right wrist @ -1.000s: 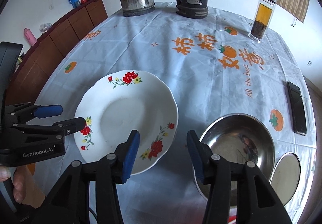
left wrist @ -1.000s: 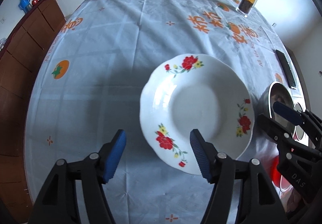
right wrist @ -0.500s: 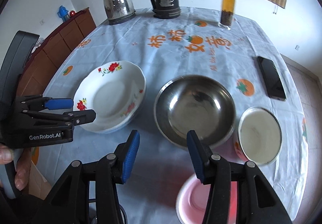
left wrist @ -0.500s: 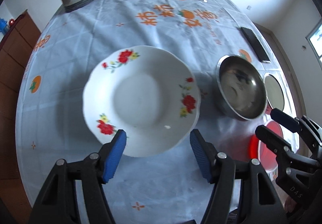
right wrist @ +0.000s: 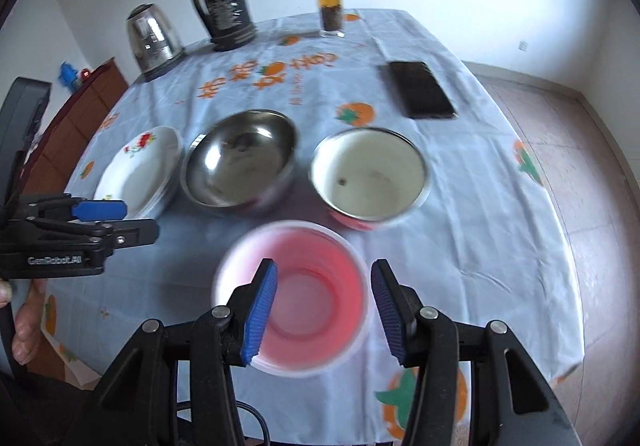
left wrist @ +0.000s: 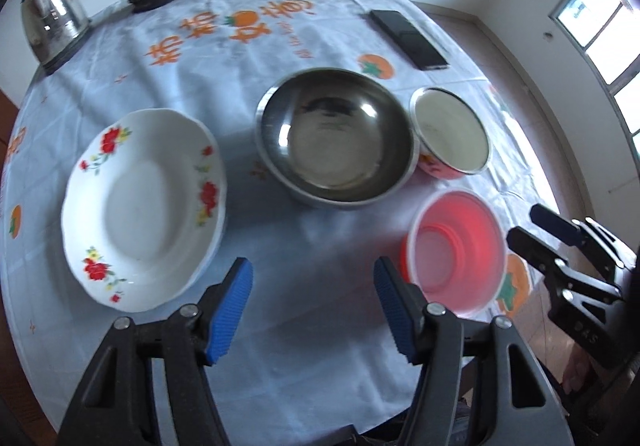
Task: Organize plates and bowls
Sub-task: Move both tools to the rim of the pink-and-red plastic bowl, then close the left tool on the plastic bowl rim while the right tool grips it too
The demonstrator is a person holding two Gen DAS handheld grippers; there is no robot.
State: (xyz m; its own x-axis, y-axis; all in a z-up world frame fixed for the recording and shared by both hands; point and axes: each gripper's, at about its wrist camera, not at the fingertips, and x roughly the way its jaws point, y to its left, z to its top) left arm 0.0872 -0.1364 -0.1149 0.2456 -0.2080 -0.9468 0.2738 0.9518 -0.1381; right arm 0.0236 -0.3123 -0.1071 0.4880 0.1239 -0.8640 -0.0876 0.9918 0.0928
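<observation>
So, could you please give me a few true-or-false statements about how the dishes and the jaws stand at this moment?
1. The steel bowl sits between the flowered plate and the enamel bowl. True.
2. The pink bowl is nested inside the steel bowl. False: it stands alone on the tablecloth, nearer the table's edge.
3. The right gripper grips the pink bowl. False: its jaws stand open above it.
4. The left gripper holds nothing. True.
5. The phone lies in the enamel bowl. False: it lies on the tablecloth beyond it.

Bright daylight from window (left wrist: 600, 17) at rt, motion blur, fisheye edges — dark corners
</observation>
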